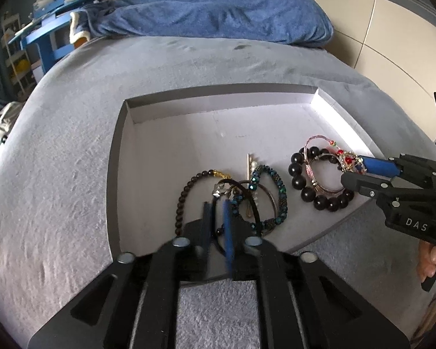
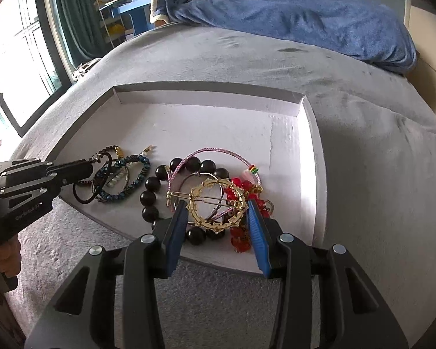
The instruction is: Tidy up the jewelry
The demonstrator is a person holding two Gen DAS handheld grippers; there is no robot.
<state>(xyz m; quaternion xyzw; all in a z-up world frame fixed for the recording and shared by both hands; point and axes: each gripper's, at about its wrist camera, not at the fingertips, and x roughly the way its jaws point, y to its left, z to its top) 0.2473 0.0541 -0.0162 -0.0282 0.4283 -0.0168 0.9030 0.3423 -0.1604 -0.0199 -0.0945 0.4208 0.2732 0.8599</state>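
Both wrist views overlook one tray (image 1: 122,133) closely.

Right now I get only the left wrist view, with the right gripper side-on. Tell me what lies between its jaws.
Observer: A gold clip, a ring with a pin across it, lies between the jaws of the right gripper. The jaws stand open, with one pad on each side of it.
Operator: Name what crowds the clip.
Observer: Red beads bunch against the ring's right edge and run down beside the right-hand pad.
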